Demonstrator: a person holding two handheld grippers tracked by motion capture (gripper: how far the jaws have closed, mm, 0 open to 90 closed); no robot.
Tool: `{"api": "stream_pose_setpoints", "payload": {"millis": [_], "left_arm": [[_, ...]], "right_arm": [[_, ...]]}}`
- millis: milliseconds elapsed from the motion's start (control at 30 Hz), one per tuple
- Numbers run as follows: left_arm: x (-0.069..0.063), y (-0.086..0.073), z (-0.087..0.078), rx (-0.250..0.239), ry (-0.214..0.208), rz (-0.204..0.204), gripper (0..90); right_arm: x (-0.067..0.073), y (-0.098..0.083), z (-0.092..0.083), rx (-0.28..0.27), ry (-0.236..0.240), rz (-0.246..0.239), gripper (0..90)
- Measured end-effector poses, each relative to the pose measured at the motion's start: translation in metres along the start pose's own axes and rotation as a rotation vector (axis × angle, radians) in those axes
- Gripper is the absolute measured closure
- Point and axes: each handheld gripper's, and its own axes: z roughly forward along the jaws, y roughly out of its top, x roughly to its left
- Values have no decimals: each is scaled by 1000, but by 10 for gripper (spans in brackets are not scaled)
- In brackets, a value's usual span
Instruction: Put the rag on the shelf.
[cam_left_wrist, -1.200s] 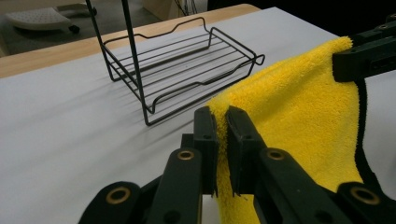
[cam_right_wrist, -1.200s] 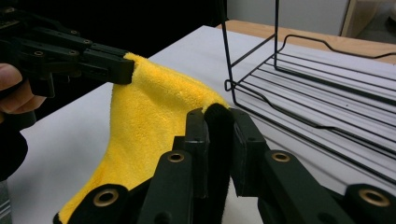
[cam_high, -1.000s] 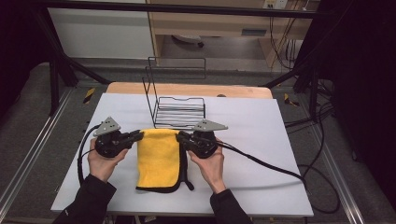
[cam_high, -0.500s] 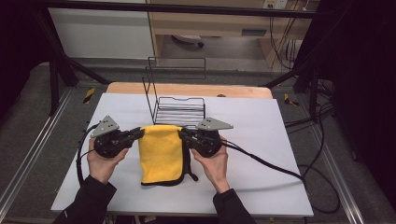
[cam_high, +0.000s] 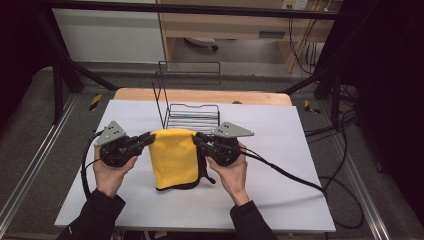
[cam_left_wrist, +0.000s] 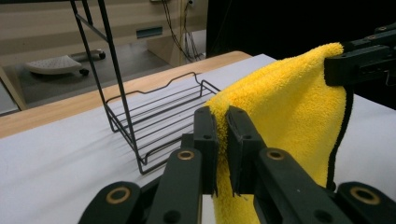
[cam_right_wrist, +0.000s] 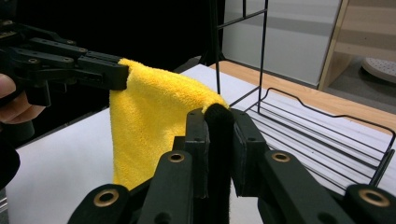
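Both grippers are clamped on the yellow fluffy microfibre cloth with black edging (cam_high: 174, 157), one at each top corner, so it hangs as a folded sheet between them in the centre of the high view, lower edge at or just above the white table cover (cam_high: 280, 195); can't tell if it touches. Left gripper (cam_high: 149, 139) sits left of centre in the high view, jaws pointing right, closed down to a thin gap with the cloth's yellow pile pinched between the pads; in the left gripper view the black jaws come up from the bottom centre with the corner of the cloth (cam_left_wrist: 285, 112) caught between them and the fabric draping off to the right of frame. Right gripper (cam_high: 197, 140) is right of centre in the high view, jaws pointing left, fully squeezed on the other corner; in the right gripper view its jaws grip the black hem at bottom centre, with the yellow cloth (cam_right_wrist: 149, 126) stretching toward the upper left of frame, where the other gripper holds it. Black wire rack with a tall back frame (cam_high: 192, 117) stands just behind the cloth, upper centre of the high view, on the table cover. The top edge of the cloth is roughly level with the rack's front rail, apart from it.
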Motion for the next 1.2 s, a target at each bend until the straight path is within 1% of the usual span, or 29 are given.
{"api": "stream_pose_setpoints", "payload": {"millis": [433, 833, 1200], "left_arm": [[-7, 16, 3, -49, 1, 25, 831], [-11, 33, 7, -115, 8, 32, 831], [-13, 51, 11, -173, 15, 40, 831]], "right_arm": [[-5, 12, -13, -44, -18, -15, 791], [-7, 28, -25, -94, -51, -49, 791], [-10, 43, -32, -141, -76, -68, 791]]}}
